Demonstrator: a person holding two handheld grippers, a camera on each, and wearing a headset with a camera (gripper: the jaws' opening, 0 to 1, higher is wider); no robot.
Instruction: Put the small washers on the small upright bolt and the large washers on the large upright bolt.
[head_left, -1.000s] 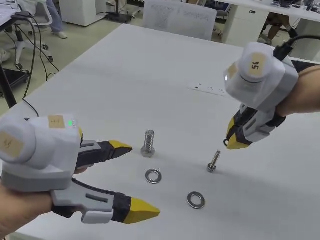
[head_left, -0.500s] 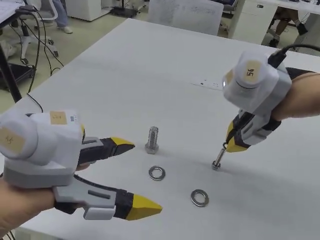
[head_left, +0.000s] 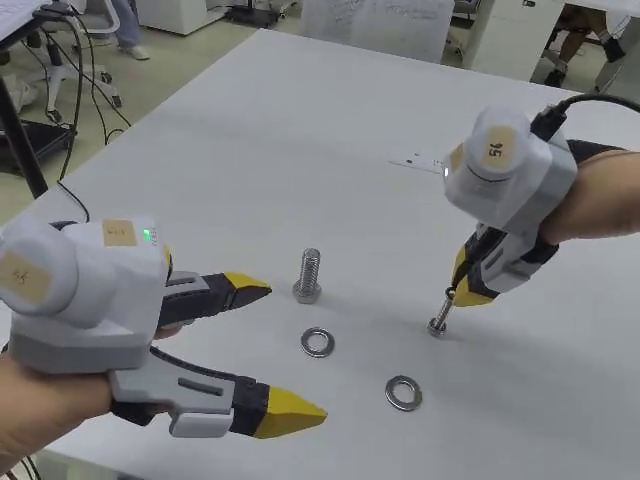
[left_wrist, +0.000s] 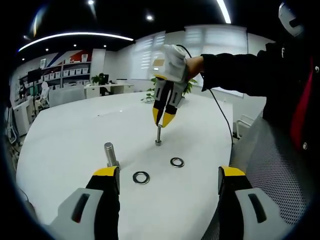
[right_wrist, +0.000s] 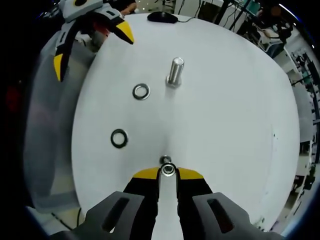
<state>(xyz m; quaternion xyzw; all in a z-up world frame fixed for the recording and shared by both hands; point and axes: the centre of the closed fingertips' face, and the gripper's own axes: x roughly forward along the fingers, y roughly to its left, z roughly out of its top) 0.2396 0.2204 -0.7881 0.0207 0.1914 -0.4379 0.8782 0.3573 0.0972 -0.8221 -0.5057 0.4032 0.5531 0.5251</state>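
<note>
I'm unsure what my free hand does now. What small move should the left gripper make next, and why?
Probably move the left gripper toward the nearer washer and close on it. Its jaws stand open and empty, that washer lies flat on the table, and the right gripper is closed round the top of the small bolt, seemingly steadying it.

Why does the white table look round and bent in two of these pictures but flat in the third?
Left gripper view and right gripper view: fisheye lenses bend the white table into a disc and bow the ceiling light strip. Head view: straight edges, soft even light, only faint shadows by the large steel bolt.
</note>
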